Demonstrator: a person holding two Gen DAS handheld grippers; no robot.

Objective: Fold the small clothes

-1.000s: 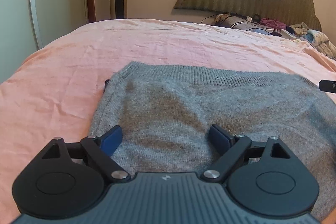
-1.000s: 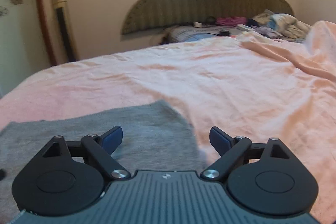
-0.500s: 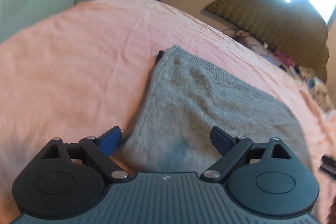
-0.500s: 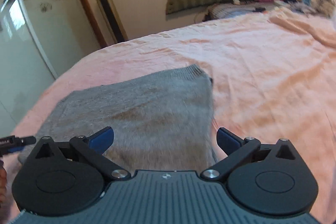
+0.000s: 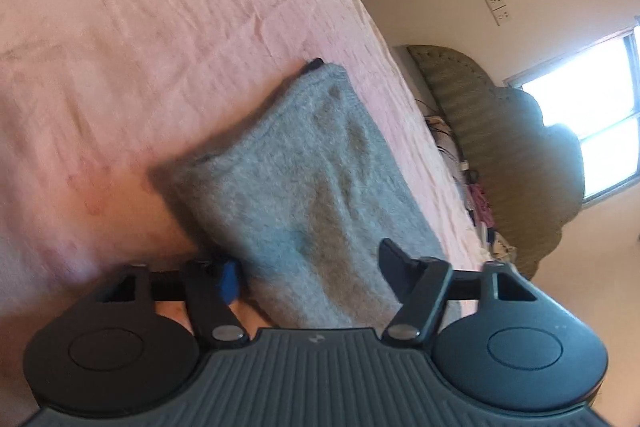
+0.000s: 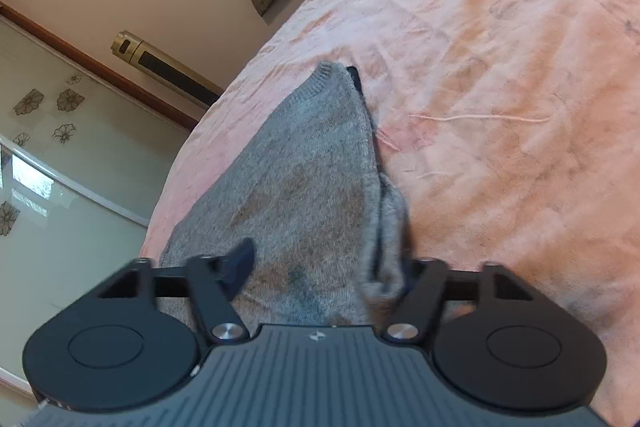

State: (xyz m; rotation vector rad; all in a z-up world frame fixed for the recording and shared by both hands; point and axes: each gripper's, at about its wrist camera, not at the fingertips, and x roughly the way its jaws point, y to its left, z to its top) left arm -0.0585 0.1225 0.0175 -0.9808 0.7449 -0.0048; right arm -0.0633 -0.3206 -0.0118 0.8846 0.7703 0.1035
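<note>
Nearest us, our left gripper is rolled onto its side, its jaws closing with the near edge of the grey sweater between them; the fingers look not yet pressed tight. Our right gripper is rolled the other way, its jaws also closing, with the bunched side edge of the sweater between them. The sweater stretches away from both across the pink bedsheet. Farther off stand the padded headboard and a gold tower fan.
</note>
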